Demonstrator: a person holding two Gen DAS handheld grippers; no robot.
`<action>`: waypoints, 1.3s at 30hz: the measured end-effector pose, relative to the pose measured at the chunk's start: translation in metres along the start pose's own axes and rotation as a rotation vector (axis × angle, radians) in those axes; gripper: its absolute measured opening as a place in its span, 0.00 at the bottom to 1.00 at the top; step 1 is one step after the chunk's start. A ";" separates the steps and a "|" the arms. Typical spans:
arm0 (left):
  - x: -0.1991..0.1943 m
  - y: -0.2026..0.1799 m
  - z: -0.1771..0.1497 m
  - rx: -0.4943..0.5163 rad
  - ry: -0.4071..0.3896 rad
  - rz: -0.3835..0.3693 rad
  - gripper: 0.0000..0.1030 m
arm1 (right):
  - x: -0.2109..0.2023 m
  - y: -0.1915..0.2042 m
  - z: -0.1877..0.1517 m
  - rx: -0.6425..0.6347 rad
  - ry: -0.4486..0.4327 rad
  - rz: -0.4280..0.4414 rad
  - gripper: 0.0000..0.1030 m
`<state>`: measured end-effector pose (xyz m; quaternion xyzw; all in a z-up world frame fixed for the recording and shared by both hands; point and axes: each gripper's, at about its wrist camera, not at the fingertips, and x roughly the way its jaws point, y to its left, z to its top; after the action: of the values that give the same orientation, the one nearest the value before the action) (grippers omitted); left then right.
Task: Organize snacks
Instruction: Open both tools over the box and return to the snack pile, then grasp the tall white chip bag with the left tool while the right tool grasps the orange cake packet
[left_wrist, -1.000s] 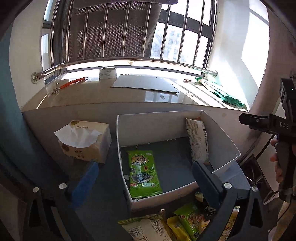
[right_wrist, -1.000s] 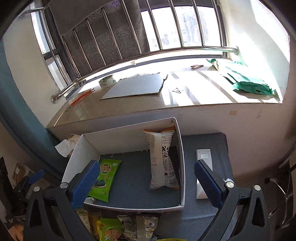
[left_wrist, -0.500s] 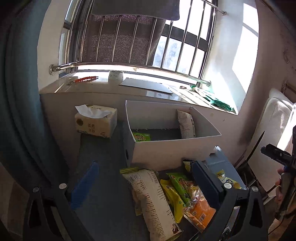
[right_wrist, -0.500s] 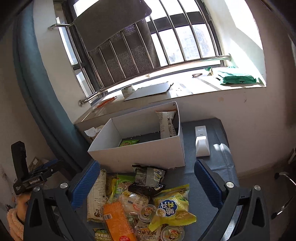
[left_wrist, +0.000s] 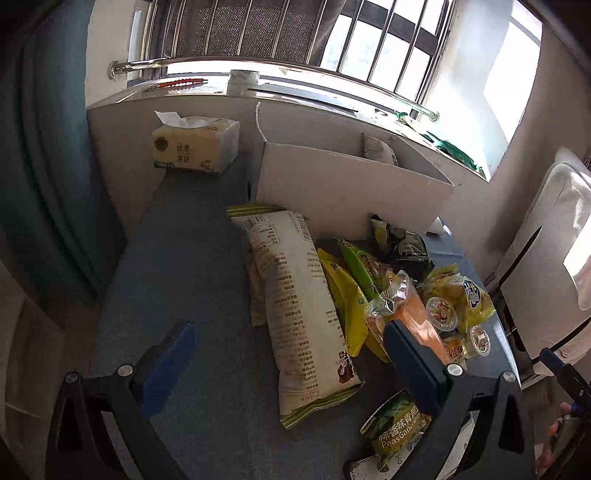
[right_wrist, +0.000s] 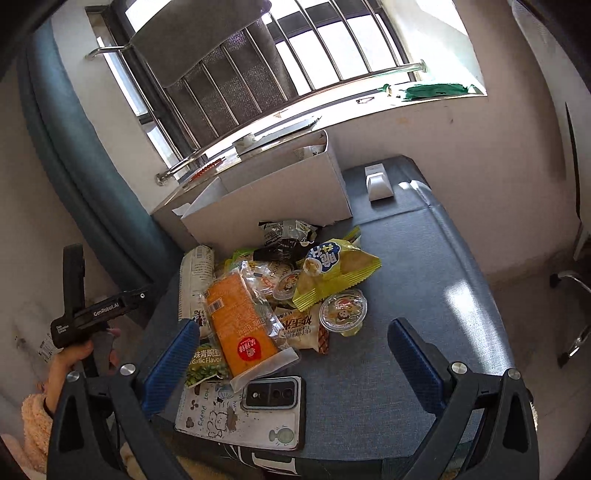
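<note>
On the blue-grey table, snack pile sits at 12 o'clock of both grippers, just in front of the white box. One pack is visible standing inside the box at its far right.

Left gripper: jaws wide, nothing held, straddling the long cream bag. Right gripper: jaws wide, nothing held, orange pack and phone between its fingers.

Handling guess:
- Cream bag: light, puffy, crinkly film, likely slippery. Pinch across the middle or at a sealed end seam; squeezing hard could crush the contents.
- Orange pack: clear wrapper, soft; take it by the free flap at its 6 o'clock end.
- Jelly cups: rigid but round and slick, could pop out of the jaws. Grip across the rim.
- Yellow chip bag: air-filled, fragile inside; grab the crimped edge.

Tissue box at 11 o'clock of the left view, not a snack; leave it.
</note>
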<state>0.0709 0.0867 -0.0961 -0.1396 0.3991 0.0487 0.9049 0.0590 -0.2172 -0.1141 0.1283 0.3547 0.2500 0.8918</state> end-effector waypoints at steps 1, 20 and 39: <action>0.004 0.000 0.002 -0.006 0.007 0.004 1.00 | -0.002 0.000 -0.004 -0.006 -0.001 0.005 1.00; 0.056 -0.007 0.028 0.064 0.097 0.031 0.44 | 0.008 0.018 -0.016 -0.073 0.037 0.009 1.00; -0.091 0.036 0.016 0.010 -0.193 -0.141 0.30 | 0.101 0.086 -0.007 -0.392 0.181 -0.046 1.00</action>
<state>0.0136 0.1280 -0.0262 -0.1576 0.2995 -0.0039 0.9410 0.0868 -0.0903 -0.1418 -0.0786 0.3808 0.3043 0.8696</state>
